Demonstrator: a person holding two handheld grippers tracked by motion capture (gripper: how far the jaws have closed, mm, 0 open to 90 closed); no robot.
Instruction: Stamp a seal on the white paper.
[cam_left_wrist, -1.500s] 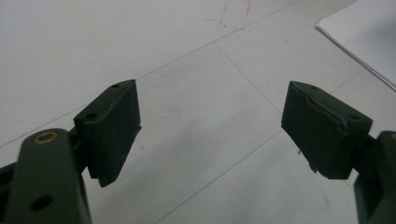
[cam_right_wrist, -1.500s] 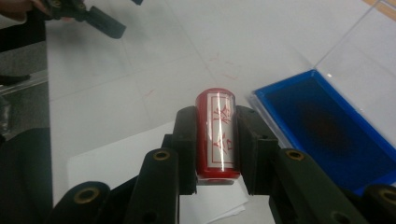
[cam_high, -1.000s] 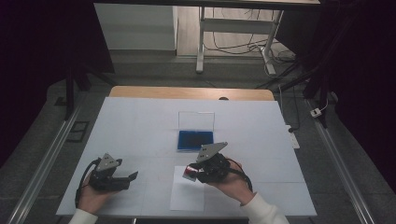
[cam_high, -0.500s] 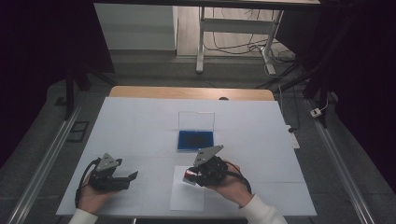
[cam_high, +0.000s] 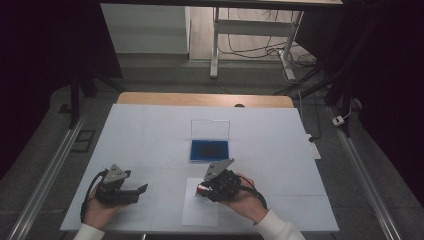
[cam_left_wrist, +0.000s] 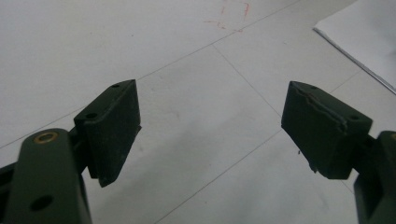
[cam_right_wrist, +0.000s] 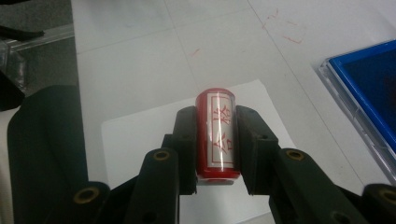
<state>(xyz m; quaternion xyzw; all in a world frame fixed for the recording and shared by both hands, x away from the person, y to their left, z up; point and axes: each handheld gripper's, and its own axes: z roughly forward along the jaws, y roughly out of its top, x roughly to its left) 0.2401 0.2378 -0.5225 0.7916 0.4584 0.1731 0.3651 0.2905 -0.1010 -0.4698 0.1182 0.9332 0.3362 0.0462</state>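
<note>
The red stamp (cam_right_wrist: 218, 133), a small cylinder with a white label of red characters, is pinched between the pads of the right tongs (cam_high: 202, 190), which hold it just over the white sheet of paper (cam_high: 200, 212). Taking that sheet as the landmark: the stamp sits above its far left part, the blue ink pad (cam_high: 210, 149) in its clear open case lies a little beyond the sheet's far edge, and the left tongs (cam_high: 142, 189) rest to the sheet's left, well apart from it, on the counter (cam_high: 150, 130).

The step in hand looks like stamping: the stamp is gripped and brought over the paper, apparently ready to be pressed down. Whether its face is already inked cannot be told from here. If it is, the next move calls for turning the stamp's face squarely down onto the sheet and pressing evenly, without sliding, so the print does not smear; if not, it calls for a short reach beyond the sheet to the ink pad first.

The left tongs are spread wide with nothing between them, their pads (cam_left_wrist: 112, 126) above bare counter; they could pin the sheet while the stamp lifts.

Count: one stamp, one ink pad, one sheet of paper, two tongs.
</note>
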